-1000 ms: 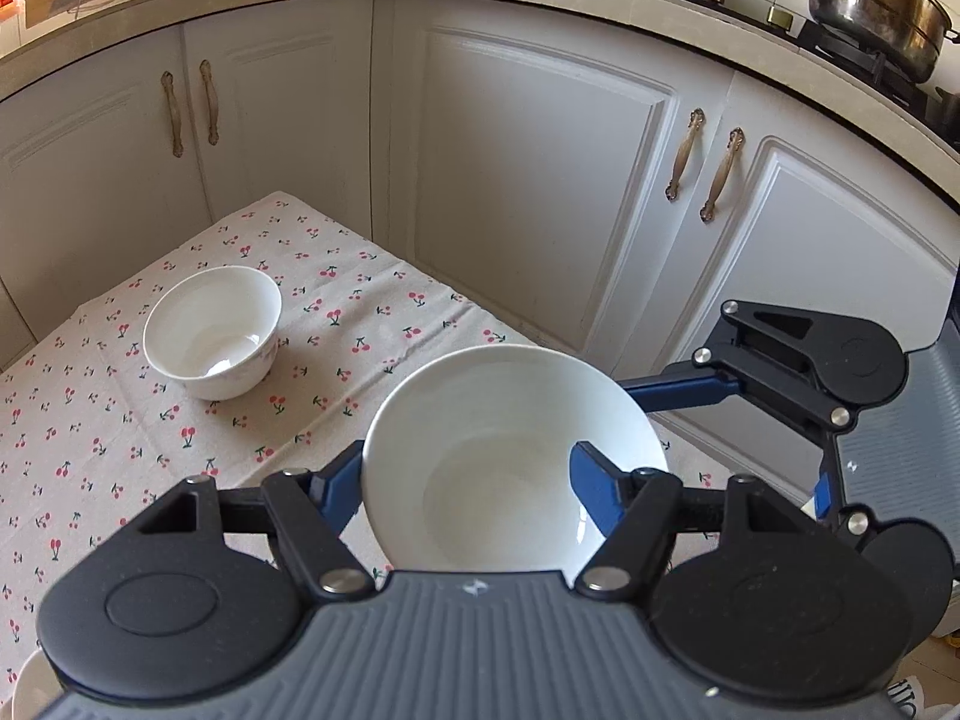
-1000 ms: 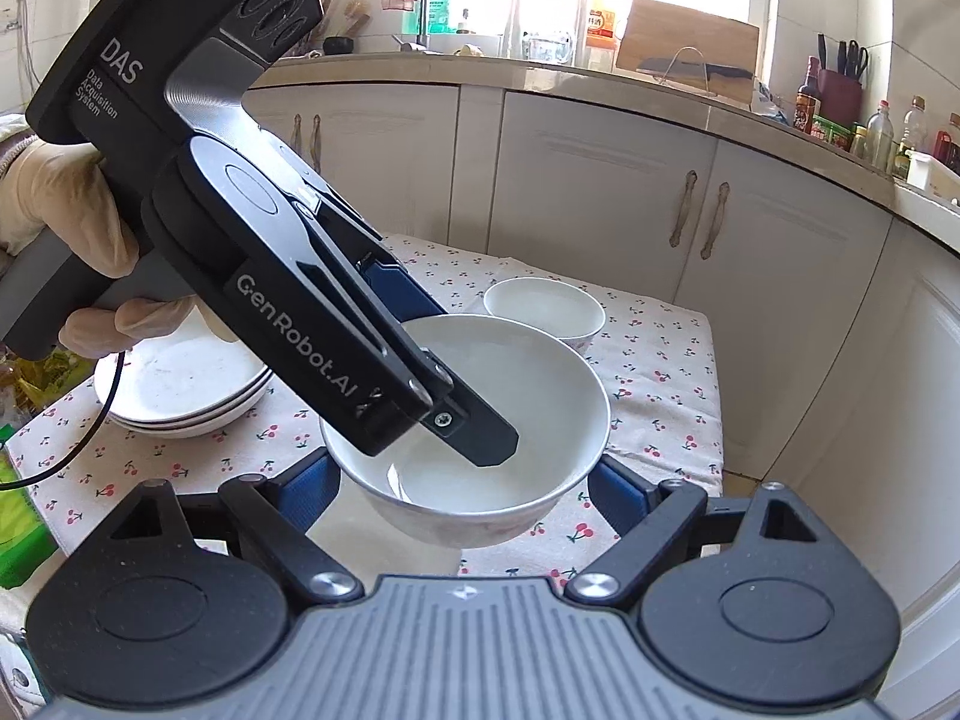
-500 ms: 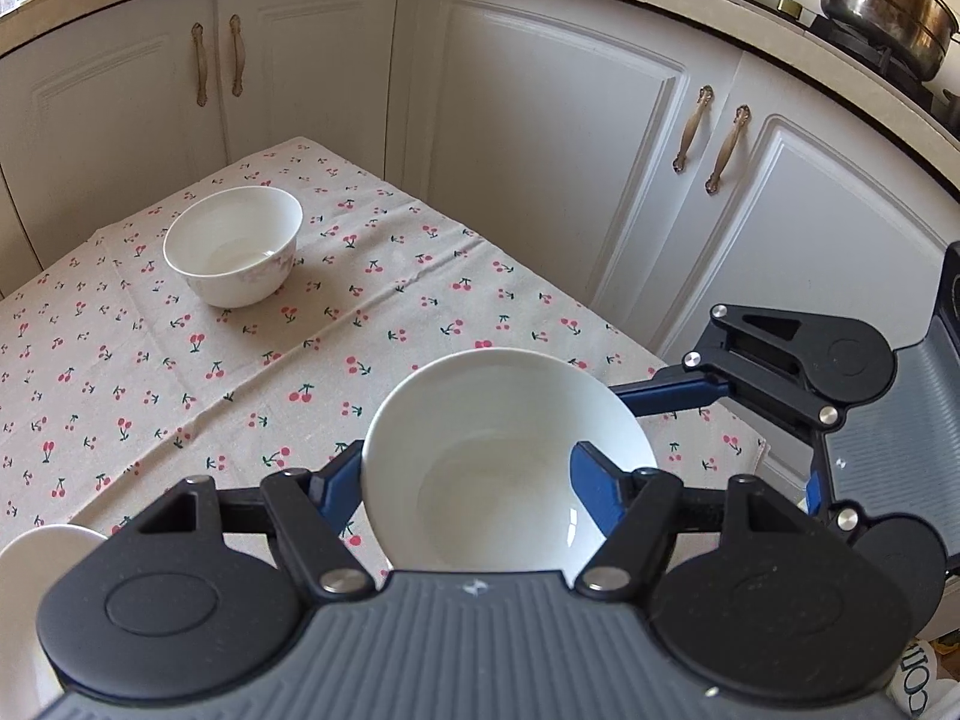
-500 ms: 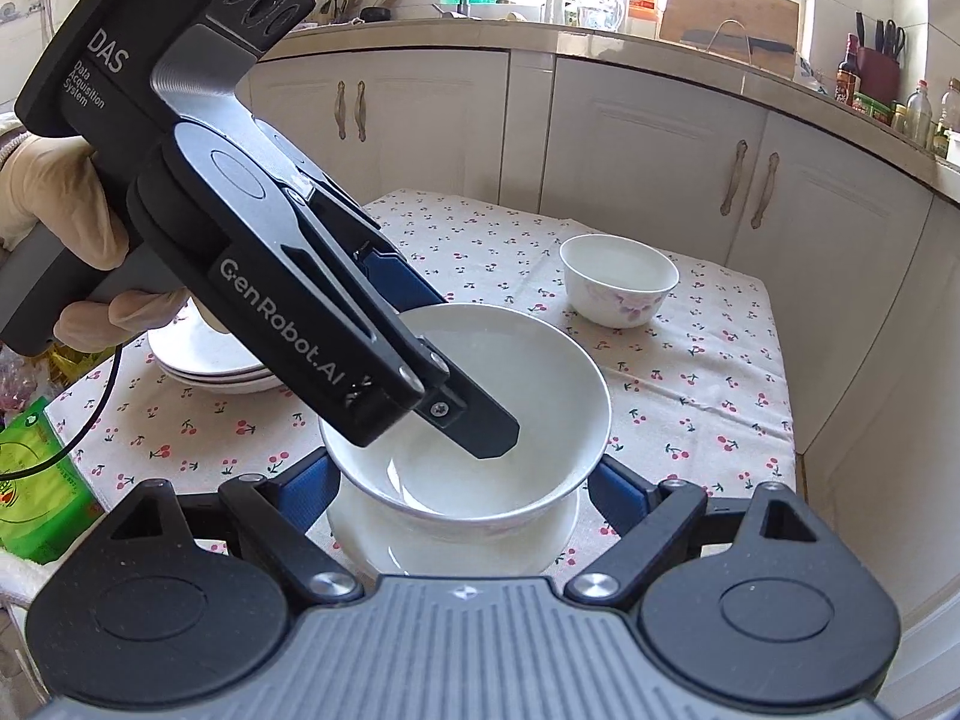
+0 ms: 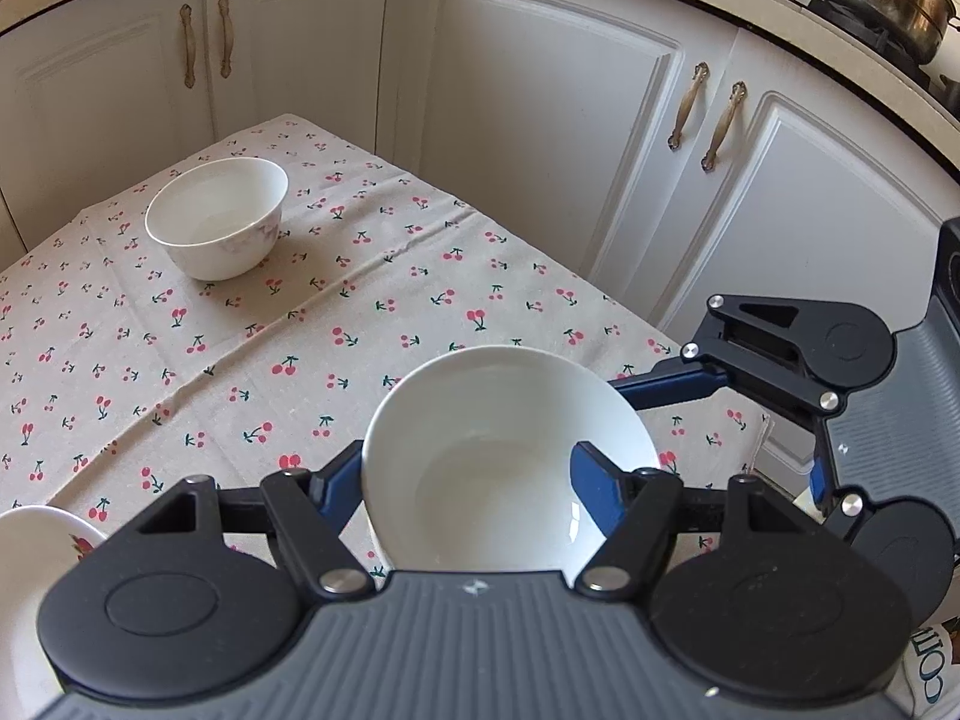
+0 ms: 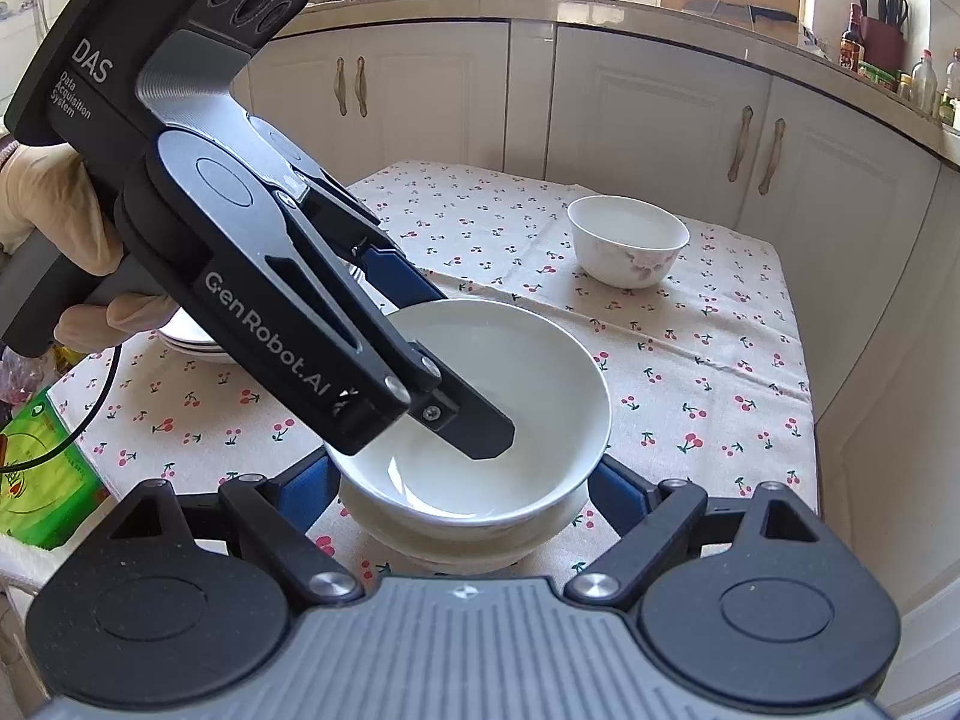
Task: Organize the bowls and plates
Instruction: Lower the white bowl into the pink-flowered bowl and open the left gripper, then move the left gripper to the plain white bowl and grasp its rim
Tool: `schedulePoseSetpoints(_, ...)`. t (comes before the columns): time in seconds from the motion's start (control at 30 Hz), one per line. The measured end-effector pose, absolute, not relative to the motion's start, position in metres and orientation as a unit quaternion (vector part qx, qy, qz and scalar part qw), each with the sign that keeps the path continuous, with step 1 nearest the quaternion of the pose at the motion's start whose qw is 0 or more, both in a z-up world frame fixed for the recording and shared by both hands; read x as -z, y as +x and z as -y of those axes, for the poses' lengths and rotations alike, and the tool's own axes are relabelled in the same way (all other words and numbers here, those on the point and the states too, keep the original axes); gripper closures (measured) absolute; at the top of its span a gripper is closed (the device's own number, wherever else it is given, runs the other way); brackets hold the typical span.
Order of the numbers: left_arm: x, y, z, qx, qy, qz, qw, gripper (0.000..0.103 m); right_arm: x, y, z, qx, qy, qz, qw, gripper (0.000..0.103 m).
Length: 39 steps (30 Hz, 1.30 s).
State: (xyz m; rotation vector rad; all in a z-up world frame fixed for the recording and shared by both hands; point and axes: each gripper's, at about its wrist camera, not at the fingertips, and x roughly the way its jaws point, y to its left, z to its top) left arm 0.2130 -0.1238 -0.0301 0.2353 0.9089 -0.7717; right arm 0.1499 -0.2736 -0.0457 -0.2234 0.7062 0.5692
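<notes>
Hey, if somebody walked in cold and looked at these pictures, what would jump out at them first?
Most striking is the wide white ceramic bowl near the table's front edge, pinched at its rim by the left gripper, one finger inside and one outside. It sits just above another white dish, with the right gripper straddling the stack. Farther back on the cherry-print tablecloth stands a smaller white flowered bowl.
</notes>
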Motion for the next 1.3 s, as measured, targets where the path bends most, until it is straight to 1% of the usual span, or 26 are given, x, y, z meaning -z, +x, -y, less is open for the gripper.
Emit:
schedulePoseSetpoints(0.47, 0.036, 0.215, 0.124, 0.367, 0.105, -0.428, 0.819, 0.031, 0.051, 0.152, 0.273, -0.272, -0.108, -0.349, 0.890, 0.011)
schedulePoseSetpoints(0.57, 0.036, 0.216, 0.123, 0.368, 0.103, -0.427, 0.820, 0.025, 0.052, 0.152, 0.273, -0.272, -0.108, -0.350, 0.890, 0.010)
schedulePoseSetpoints(0.67, 0.033, 0.217, 0.120, 0.369, 0.097, -0.420, 0.823, 0.025, 0.051, 0.149, 0.273, -0.276, -0.106, -0.340, 0.893, 0.000)
schedulePoseSetpoints(0.83, 0.026, 0.218, 0.112, 0.361, 0.095, -0.411, 0.832, 0.022, 0.042, 0.144, 0.273, -0.283, -0.115, -0.325, 0.895, 0.000)
schedulePoseSetpoints(0.93, 0.021, 0.219, 0.105, 0.357, 0.096, -0.401, 0.838, 0.016, 0.039, 0.143, 0.273, -0.282, -0.122, -0.322, 0.895, 0.000)
schedulePoseSetpoints(1.07, 0.015, 0.223, 0.096, 0.351, 0.101, -0.393, 0.844, 0.016, 0.031, 0.144, 0.277, -0.283, -0.132, -0.313, 0.897, 0.000)
schedulePoseSetpoints(1.17, 0.010, 0.233, 0.090, 0.338, 0.109, -0.386, 0.851, 0.014, 0.022, 0.148, 0.281, -0.279, -0.143, -0.301, 0.901, 0.000)
schedulePoseSetpoints(1.3, 0.005, 0.251, 0.083, 0.326, 0.108, -0.379, 0.860, 0.013, 0.007, 0.166, 0.293, -0.276, -0.148, -0.288, 0.905, 0.000)
